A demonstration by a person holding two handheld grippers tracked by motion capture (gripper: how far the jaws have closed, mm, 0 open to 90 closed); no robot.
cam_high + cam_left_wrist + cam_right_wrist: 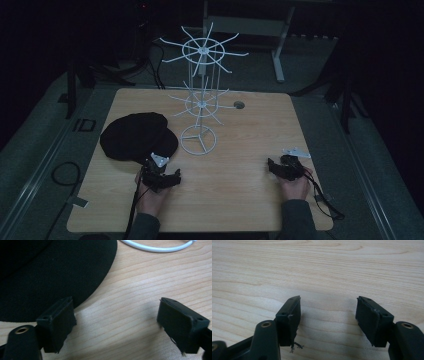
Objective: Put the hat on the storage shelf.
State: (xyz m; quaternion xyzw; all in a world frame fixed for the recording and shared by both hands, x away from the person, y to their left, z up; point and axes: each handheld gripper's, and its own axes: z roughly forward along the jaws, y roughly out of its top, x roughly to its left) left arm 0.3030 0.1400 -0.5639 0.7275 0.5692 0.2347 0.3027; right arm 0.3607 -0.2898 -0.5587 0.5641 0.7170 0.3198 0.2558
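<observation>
On the left of my high view I see the black hat (pixel 134 136) lying flat on the wooden worktop (pixel 240 200), its brim toward the person. The left gripper (pixel 161 176) rests just in front of that brim, held in the left hand (pixel 150 194). In the left gripper view its jaws stand wide apart with only bare wood between them; the hat's brim (pixel 62 272) lies just beyond the left jaw's tip, and I cannot tell whether they touch. A curve of the rack's white base ring shows at the top edge there.

Near the middle stands the white wire rack (pixel 200 100), upright on its ring base, just right of the hat and clear of both grippers.

On the right, the right gripper (pixel 284 168) sits on the worktop in the right hand (pixel 295 187), well apart from hat and rack. In the right gripper view (pixel 328 315) its jaws are open wide, holding nothing, bare wood grain between them.
</observation>
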